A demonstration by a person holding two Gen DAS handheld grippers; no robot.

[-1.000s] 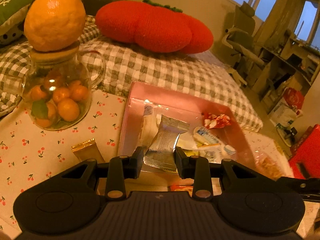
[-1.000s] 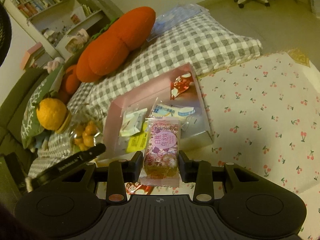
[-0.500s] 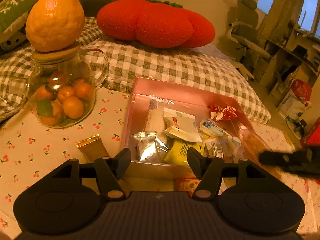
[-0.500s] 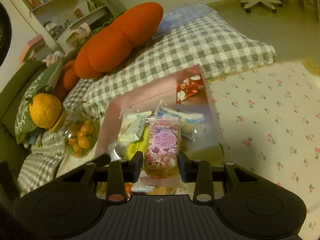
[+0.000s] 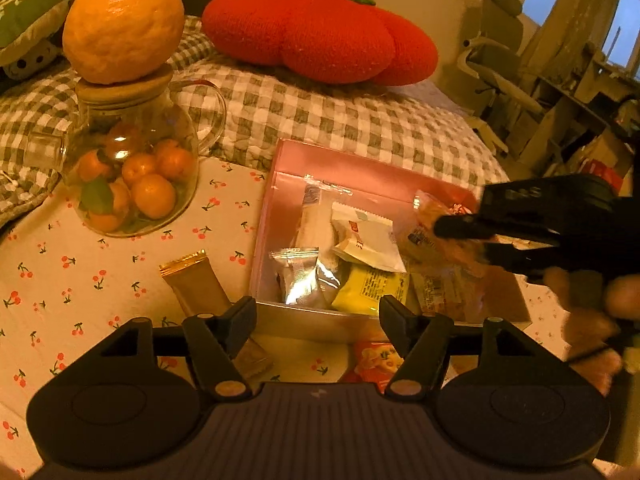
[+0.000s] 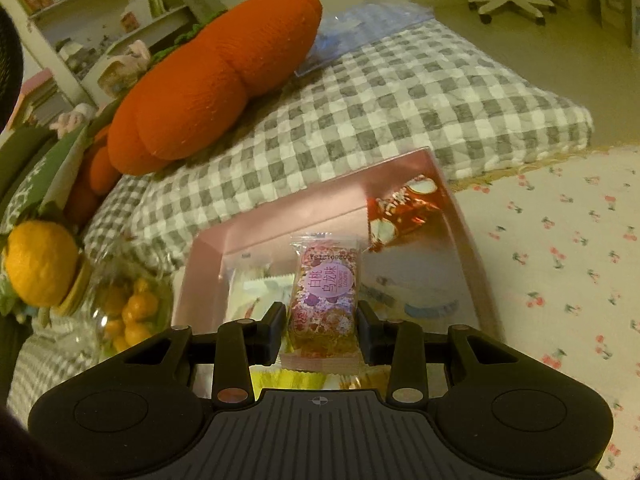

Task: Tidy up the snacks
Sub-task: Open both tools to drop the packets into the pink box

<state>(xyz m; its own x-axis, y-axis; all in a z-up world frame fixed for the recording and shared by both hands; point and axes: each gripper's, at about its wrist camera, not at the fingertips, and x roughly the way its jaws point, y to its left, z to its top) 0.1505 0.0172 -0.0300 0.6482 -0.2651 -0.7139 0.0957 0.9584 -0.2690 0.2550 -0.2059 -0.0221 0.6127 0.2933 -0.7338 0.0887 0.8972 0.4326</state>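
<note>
A pink box point(image 5: 352, 168) on the cherry-print cloth holds several wrapped snacks, among them a silver packet point(image 5: 298, 276) and a yellow packet point(image 5: 370, 286). My left gripper point(image 5: 318, 316) is open and empty just before the box's near wall. A gold-brown bar point(image 5: 196, 282) and a red packet point(image 5: 374, 360) lie on the cloth beside it. My right gripper point(image 6: 322, 322) is shut on a pink floral snack packet point(image 6: 324, 300) and holds it over the box point(image 6: 304, 200). It also shows in the left wrist view point(image 5: 456, 230), over the box's right side.
A glass teapot of small oranges point(image 5: 132, 176) with a large citrus on its lid point(image 5: 122, 22) stands left of the box. A checked cushion point(image 5: 320, 116) and a red pumpkin pillow point(image 5: 320, 32) lie behind. A red-and-white candy point(image 6: 404, 204) sits in the box's far corner.
My left gripper opened, dropped the silver packet into the box and drew back. My right gripper carried the pink floral packet forward over the box.
</note>
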